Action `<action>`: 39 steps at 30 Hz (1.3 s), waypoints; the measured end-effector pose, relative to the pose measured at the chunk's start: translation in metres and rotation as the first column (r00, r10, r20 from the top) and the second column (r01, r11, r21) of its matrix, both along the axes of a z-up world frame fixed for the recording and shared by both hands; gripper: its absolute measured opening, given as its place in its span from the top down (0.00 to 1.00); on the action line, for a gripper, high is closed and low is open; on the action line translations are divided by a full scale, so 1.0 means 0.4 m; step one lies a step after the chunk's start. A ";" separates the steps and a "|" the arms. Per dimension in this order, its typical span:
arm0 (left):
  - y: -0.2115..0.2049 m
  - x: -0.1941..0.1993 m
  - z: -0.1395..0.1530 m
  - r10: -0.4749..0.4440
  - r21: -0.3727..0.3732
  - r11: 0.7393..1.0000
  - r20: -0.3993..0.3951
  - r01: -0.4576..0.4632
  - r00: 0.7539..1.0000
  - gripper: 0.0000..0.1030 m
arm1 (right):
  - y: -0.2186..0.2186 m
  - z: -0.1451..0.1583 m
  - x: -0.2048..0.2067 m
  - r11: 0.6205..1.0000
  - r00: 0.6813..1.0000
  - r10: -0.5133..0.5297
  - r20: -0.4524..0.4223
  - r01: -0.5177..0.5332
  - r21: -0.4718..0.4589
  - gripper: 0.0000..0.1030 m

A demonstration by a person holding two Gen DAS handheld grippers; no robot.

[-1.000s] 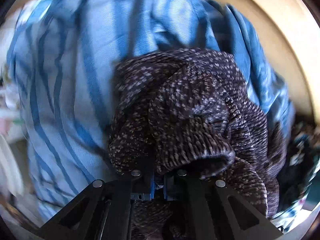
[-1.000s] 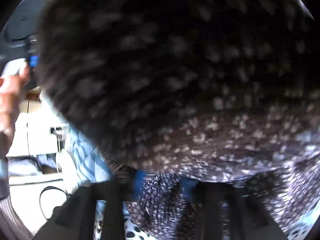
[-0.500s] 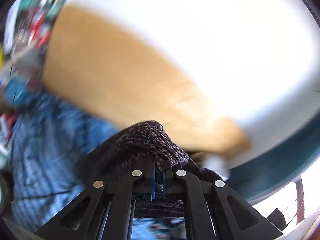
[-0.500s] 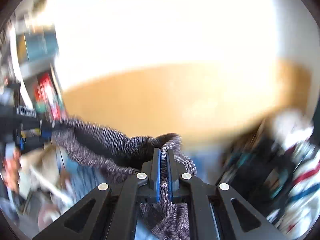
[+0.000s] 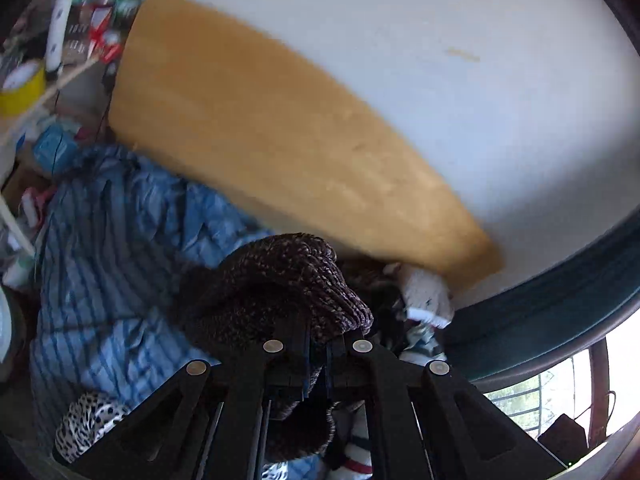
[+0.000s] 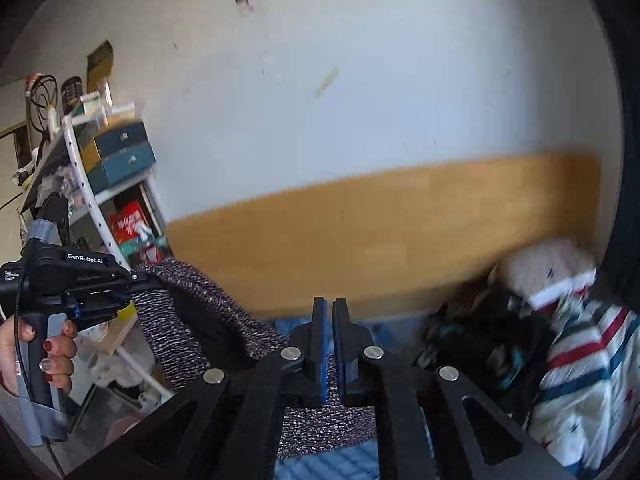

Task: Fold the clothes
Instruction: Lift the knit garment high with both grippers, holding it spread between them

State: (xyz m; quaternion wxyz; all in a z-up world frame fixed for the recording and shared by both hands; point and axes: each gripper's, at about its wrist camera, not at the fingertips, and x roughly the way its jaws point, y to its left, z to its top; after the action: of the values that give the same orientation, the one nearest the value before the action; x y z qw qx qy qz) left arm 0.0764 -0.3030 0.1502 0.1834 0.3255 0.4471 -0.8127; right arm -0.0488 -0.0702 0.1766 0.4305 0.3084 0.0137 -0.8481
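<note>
One dark speckled knit sweater (image 6: 200,320) is stretched sideways between two grippers: the left gripper (image 5: 318,354) and right gripper (image 6: 329,344) are each clamped on its edge.

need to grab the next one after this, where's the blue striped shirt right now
In the left wrist view the blue striped shirt lies crumpled at lower left, below the wooden headboard and behind the dark knit sweater.
</note>
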 end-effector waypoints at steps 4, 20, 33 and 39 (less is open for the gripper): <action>-0.055 0.020 -0.386 0.017 0.149 0.988 0.187 -0.046 0.982 0.96 | -0.014 -0.329 -0.031 0.992 0.966 0.054 0.254 -0.081 0.096 0.93; -0.144 0.075 -0.630 -0.012 0.145 0.989 0.286 -0.031 0.958 0.96 | -0.199 -1.064 0.195 0.872 0.669 -0.120 0.733 -0.282 0.400 0.47; -0.198 0.098 -0.546 0.022 0.130 0.988 0.394 -0.080 0.919 0.96 | -0.245 -0.874 0.079 0.680 0.994 0.048 0.094 -0.101 0.727 0.93; -0.085 0.026 0.033 -0.057 -0.137 0.989 -0.014 0.054 0.998 0.96 | -0.174 -0.304 -0.043 0.819 0.908 -0.011 -0.420 0.249 0.517 0.93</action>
State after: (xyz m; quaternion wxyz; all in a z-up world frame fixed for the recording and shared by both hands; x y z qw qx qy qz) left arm 0.0867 -0.3371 0.1633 0.1786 0.3172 0.3830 -0.8490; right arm -0.0659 -0.1398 0.0548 0.2486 0.2421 0.3270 -0.8790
